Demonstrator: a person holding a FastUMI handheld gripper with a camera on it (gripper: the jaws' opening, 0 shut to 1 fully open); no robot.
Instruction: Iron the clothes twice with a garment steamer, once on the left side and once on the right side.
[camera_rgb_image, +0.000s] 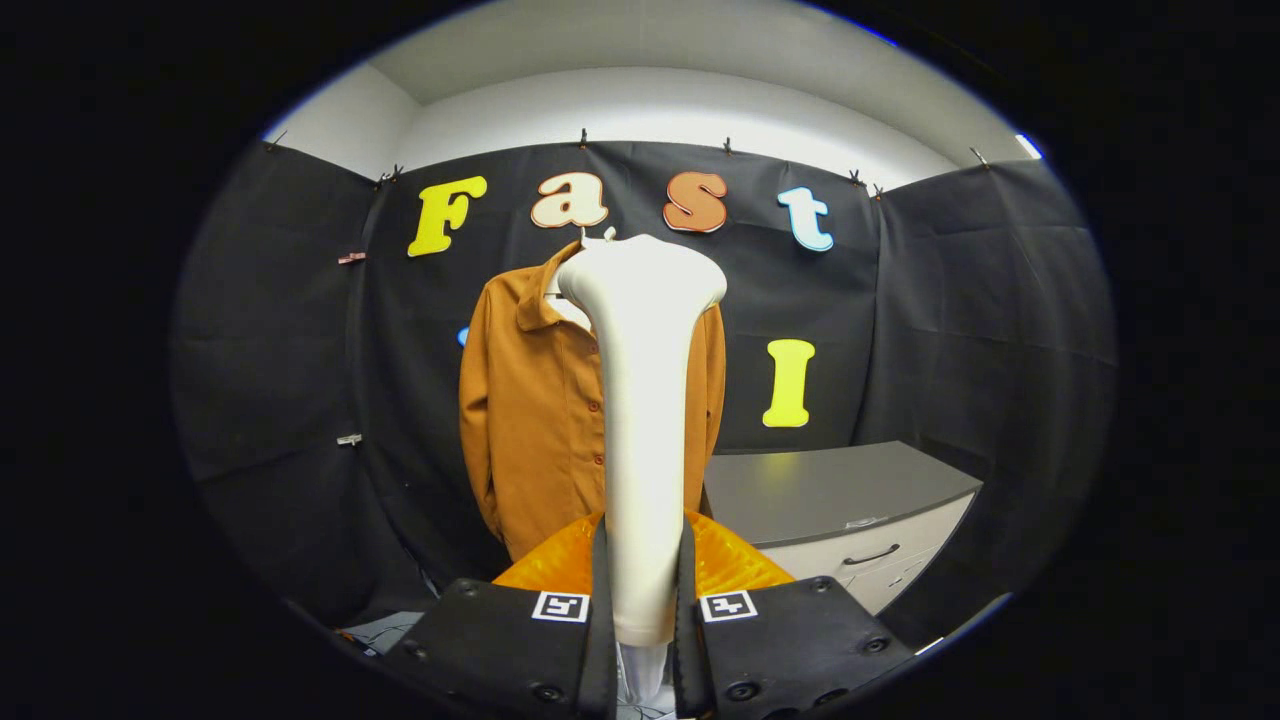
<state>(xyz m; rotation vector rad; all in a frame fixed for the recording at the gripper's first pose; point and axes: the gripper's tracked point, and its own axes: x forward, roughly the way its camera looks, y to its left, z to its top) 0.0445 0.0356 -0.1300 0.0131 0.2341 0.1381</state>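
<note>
The tongs (642, 610) were clamped on the slim handle of a white plastic garment steamer (640, 400), one finger (602, 600) pressed to each side of it, so the handle stood upright in the narrow gap between them. From that grip the steamer rose straight ahead of the tongs and widened into a broad, rounded head near the top (its steam face was turned away and could not be seen).

Beyond the steamer hung a rust-orange, long-sleeved collared shirt with a button front (535, 400), on a white hanger (590, 240) against the black cloth wall. The steamer's body covered the shirt's middle and most of its right-hand part; whether the head touched the fabric could not be told. An orange translucent part (560, 565) showed just behind the fingers, at the base of the handle.

The tongs pointed level at the shirt, with the fingers held side by side and the steamer kept vertical. To the right of the shirt, and lower, stood a pale cabinet with a grey tabletop (830, 490) and a dark drawer handle (872, 554).
</note>
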